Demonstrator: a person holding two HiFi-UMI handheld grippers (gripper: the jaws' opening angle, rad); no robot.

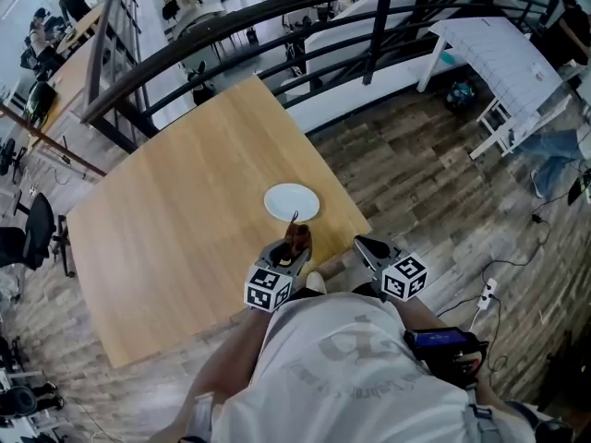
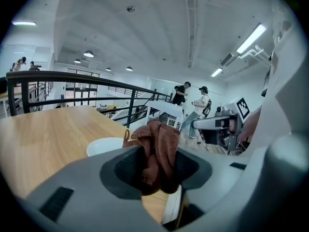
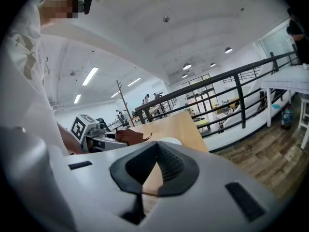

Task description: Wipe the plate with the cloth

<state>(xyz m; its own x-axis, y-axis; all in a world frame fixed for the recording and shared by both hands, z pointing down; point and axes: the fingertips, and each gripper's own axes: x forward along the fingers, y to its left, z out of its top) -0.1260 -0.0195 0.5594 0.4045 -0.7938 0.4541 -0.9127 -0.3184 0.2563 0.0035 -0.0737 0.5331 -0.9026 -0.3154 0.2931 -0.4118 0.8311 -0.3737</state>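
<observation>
Wooden table (image 1: 185,201) bears the plate (image 1: 292,202); left tool (image 1: 288,255) pinches the cloth (image 1: 297,238) lengthwise toward it, right tool (image 1: 369,246) closed.

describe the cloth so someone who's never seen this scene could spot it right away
Find the big pale wooden table; a round white plate sits near the table's edge closest to the person. Just short of that plate the left gripper is shut on the cloth, a crumpled rust-brown bundle, the only brown, soft thing above the pale top.

Bunched brown cloth (image 1: 296,240) sits in the left claw (image 1: 295,233) beside white plate (image 1: 292,201).
</observation>
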